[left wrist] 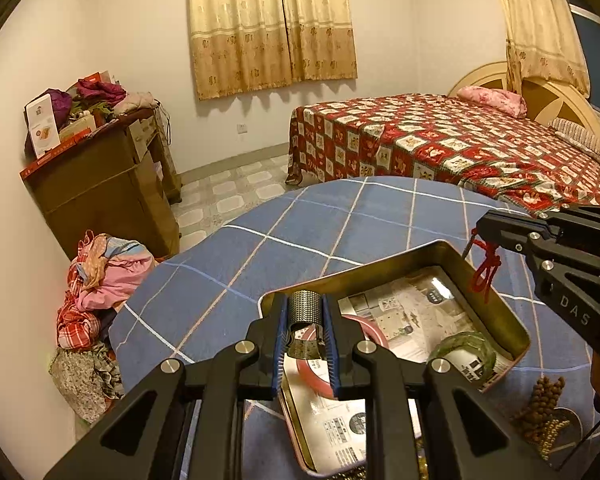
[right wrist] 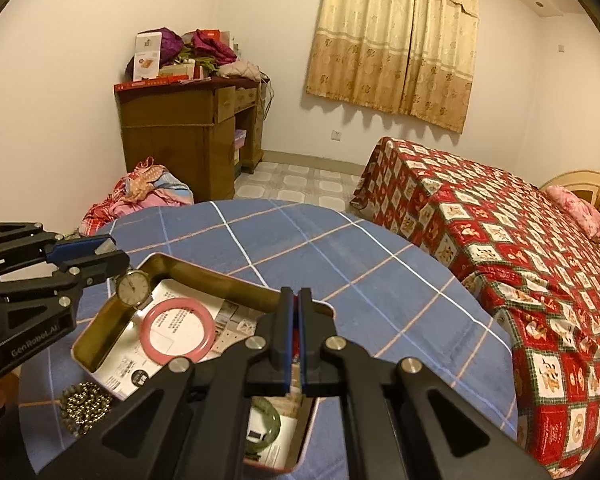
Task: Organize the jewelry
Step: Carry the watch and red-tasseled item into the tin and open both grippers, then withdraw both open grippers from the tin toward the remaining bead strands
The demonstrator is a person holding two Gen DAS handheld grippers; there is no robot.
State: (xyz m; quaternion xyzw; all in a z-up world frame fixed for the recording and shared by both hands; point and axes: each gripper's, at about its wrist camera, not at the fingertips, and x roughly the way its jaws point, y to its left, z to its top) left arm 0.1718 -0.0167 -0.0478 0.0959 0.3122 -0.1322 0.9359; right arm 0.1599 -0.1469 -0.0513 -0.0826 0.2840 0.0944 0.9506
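A round table with a blue checked cloth (left wrist: pixel 340 216) holds an open metal tin (left wrist: pixel 496 304). The tin has printed paper on its floor.

The left gripper (left wrist: pixel 306 328) is over the near left part of the tin. Its jaws are squeezed on a watch (right wrist: pixel 133 288) by its silver mesh band (left wrist: pixel 305 308). In the right wrist view the round watch face hangs just under the gripper, over the far left corner of the tin.

The right gripper (right wrist: pixel 299 320) is over the far right side of the tin. Its jaws are pressed almost together on a red cord (left wrist: pixel 486 268). The cord dangles from the tips, just above the tin's far right wall.

Inside the tin, a pink bangle (right wrist: pixel 179 330) lies flat on the paper near the left side. A green bangle (left wrist: pixel 462 356) lies in the near right part.

Outside the tin, a pile of brown beads (left wrist: pixel 542 400) sits on the cloth near the right edge in the left wrist view. A pile of shiny small beads (right wrist: pixel 85 406) sits on the cloth near the tin's left side.

Far behind are a bed with a red cover (right wrist: pixel 500 248), a brown desk (right wrist: pixel 188 136) and a heap of clothes (left wrist: pixel 100 280) on the floor.
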